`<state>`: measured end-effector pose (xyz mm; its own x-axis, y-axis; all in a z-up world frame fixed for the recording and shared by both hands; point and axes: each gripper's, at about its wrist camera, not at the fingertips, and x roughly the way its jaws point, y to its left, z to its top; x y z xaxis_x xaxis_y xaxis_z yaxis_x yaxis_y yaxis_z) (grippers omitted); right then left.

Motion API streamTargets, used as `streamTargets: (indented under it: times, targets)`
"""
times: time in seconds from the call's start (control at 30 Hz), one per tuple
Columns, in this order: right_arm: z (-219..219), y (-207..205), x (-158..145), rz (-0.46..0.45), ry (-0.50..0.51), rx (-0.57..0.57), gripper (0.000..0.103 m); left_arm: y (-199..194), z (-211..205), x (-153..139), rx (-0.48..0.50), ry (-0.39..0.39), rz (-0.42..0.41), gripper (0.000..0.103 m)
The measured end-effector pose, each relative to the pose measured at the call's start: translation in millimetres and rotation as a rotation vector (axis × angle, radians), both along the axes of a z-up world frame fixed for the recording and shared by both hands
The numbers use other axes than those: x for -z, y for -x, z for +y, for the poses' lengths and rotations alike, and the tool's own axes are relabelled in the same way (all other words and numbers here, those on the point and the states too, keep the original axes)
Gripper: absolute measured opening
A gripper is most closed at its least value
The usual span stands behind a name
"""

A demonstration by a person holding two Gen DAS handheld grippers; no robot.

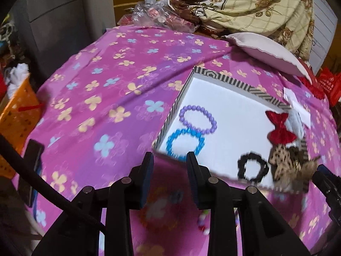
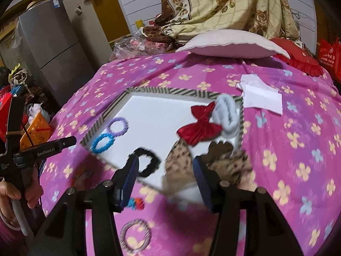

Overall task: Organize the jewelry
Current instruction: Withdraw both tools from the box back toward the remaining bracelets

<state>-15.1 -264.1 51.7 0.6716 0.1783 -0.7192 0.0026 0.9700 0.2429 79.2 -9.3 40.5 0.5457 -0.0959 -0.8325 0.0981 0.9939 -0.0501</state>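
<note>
A striped-rim box with a white floor (image 1: 226,106) (image 2: 157,115) lies on the pink flowered bedspread. It holds a purple bead bracelet (image 1: 198,119) (image 2: 117,125), a blue bead bracelet (image 1: 185,141) (image 2: 102,143), a black scrunchie (image 1: 252,167) (image 2: 149,161), a red bow (image 1: 280,131) (image 2: 200,125), a pale blue hair piece (image 2: 227,113) and leopard-print bows (image 1: 283,164) (image 2: 181,162). My left gripper (image 1: 170,160) is open and empty at the box's near left corner. My right gripper (image 2: 166,166) is open and empty over the leopard bows. An orange bracelet (image 1: 157,211) lies blurred on the bedspread below the left fingers.
A grey patterned ring (image 2: 135,237) and a small colourful piece (image 2: 135,203) lie on the bedspread near me. White paper (image 2: 261,98) lies right of the box. A pillow (image 2: 230,44) and a piled blanket are at the back. An orange basket (image 1: 17,123) stands left of the bed.
</note>
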Motion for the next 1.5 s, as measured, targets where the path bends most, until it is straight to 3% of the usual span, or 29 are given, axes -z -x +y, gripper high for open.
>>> streamTargets:
  times: [0.7,1.5]
  targets:
    - [56,74,-6,-0.019,-0.001,-0.034,0.066,98,17,-3,-0.044,-0.017,-0.082,0.036]
    - [67,103,-15,-0.034,0.017,-0.053,0.071,138,10,-8,-0.027,-0.032,-0.109,0.036]
